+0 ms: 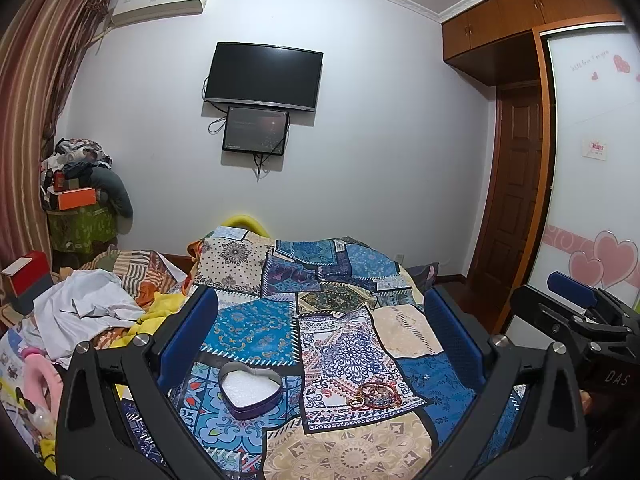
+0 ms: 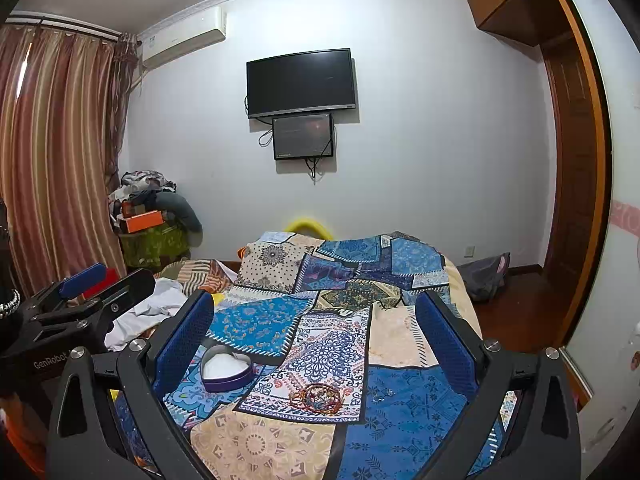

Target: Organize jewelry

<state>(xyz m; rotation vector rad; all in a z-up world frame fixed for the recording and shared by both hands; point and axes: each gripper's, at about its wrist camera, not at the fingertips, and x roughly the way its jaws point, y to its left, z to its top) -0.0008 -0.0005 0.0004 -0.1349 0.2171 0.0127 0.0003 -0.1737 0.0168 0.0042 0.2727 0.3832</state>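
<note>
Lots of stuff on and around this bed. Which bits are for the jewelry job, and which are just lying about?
For the job:
- heart-shaped tin, open, white lining
- pile of bracelets, right of the tin
- small clear piece on the blue patch

Lying about:
- white garment
- orange box on the clothes heap
- wall TV

A: Both wrist views sit low over the patchwork bedspread (image 1: 256, 328), facing the TV (image 1: 263, 76) wall; left one placed further left.
B: Shared: heart-shaped tin (image 2: 226, 368), bracelets (image 2: 316, 397), TV; each catches the other gripper at its edge.
</note>
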